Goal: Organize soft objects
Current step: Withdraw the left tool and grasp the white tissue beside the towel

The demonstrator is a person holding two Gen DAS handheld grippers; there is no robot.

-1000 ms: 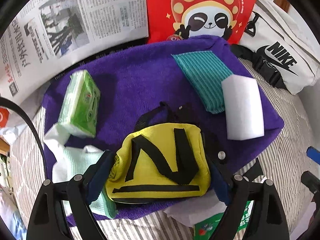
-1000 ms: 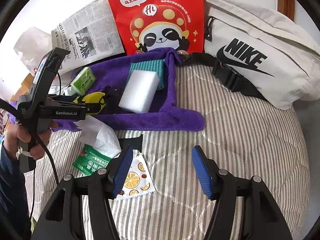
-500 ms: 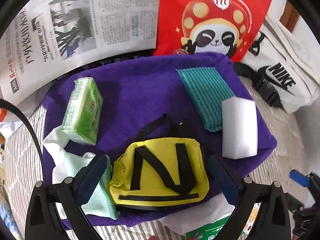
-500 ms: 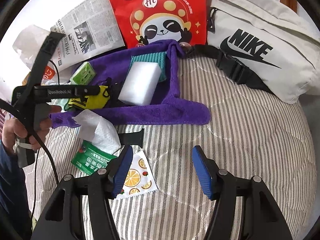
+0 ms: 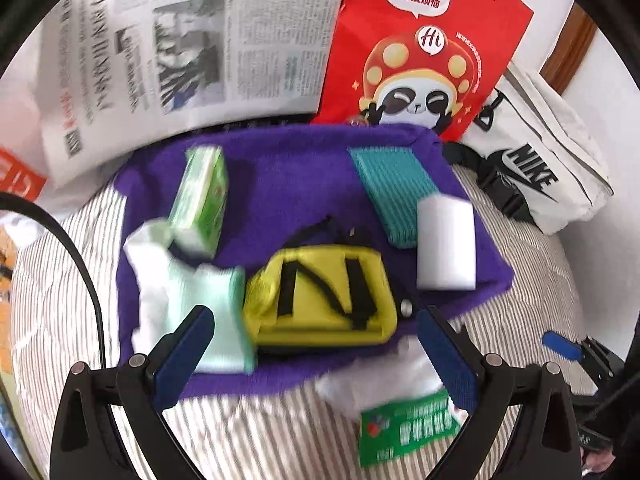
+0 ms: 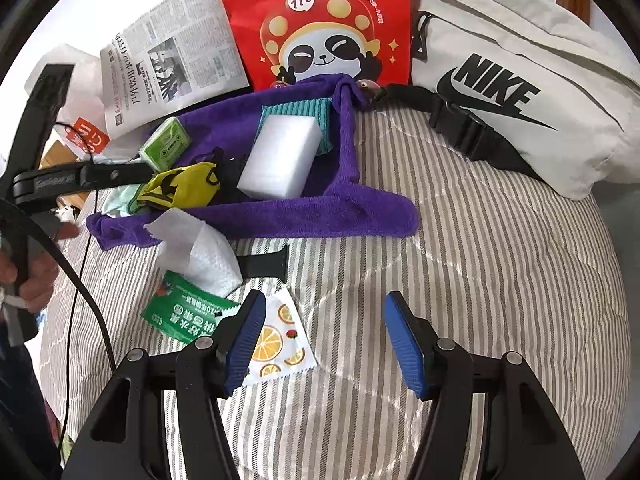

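the yellow pouch lies on the purple towel spread over the striped bed, between the mint cloth and the white sponge. i judge it light and limp, likely to sag and fold if pinched at one corner, so i would take it across its padded body or by the black straps crossing its face. the sponge should squash easily; the green tissue pack is soft but slick in its wrapper.

my left tongs stand spread wide with nothing between the pads, hanging just short of the pouch. a second ago those pads flanked the pouch closely; now it lies free and looks smaller and farther off, so i have let it go and pulled up and back. this view is smeared, so i can't be sure the pouch has settled flat.

my right tongs hang half spread and empty over bare quilt, unchanged from before, beside the orange-print sachet.
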